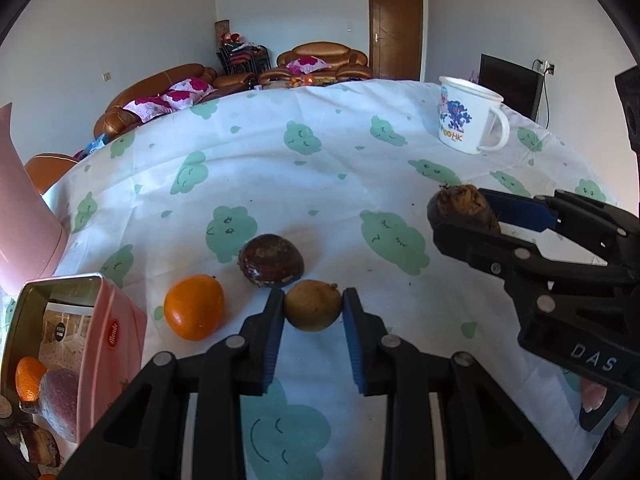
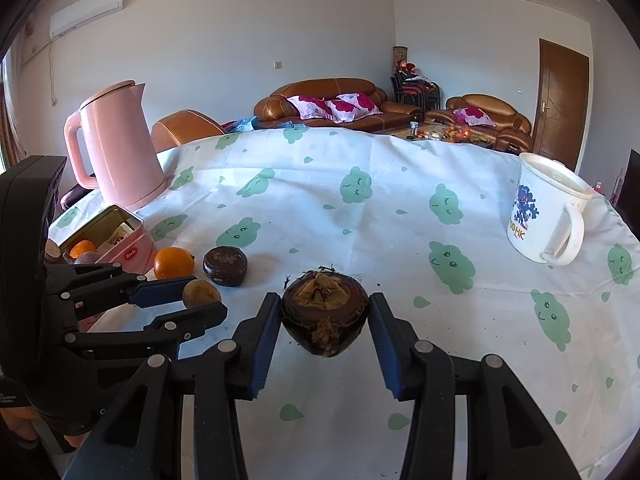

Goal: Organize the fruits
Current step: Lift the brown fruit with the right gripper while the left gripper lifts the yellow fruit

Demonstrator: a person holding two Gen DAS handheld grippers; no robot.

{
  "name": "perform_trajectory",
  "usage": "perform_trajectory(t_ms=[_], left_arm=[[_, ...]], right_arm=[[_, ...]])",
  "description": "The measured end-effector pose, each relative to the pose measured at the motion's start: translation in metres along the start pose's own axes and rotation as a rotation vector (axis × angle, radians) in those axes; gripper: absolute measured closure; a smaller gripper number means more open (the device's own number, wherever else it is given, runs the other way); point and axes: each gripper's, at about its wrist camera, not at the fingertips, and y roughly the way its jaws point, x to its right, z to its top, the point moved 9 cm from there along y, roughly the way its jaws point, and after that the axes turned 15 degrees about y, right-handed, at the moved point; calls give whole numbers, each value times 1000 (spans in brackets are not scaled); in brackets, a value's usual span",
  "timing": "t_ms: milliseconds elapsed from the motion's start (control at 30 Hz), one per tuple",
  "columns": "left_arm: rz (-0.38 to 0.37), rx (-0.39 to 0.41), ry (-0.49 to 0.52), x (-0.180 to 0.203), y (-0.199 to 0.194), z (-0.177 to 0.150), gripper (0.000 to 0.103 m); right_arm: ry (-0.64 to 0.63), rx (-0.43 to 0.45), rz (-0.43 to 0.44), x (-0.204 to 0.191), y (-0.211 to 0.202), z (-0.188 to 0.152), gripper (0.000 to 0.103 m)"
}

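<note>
Small brown-green fruit (image 1: 314,311) sits on the desk (image 1: 320,168), pinched between the pads of the left claw (image 1: 314,308). Dark husked fruit (image 2: 325,314) hangs off the cloth inside the right claw (image 2: 325,320), touching the left pad, gap at the right. Orange (image 1: 194,307) and dark round fruit (image 1: 271,261) lie loose alongside. Pickup step, by the look; next, carrying both to the pink tin (image 1: 86,344), already holding fruit.
</note>
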Motion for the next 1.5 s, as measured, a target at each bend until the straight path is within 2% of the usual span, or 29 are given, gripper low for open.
perform_trajectory(t_ms=[633, 1500], left_arm=[[67, 99, -38, -14, -21, 6, 72], [153, 191, -28, -16, -43, 11, 72]], right_arm=[[-50, 71, 30, -12, -15, 3, 56], [-87, 153, 59, -20, -33, 5, 56]])
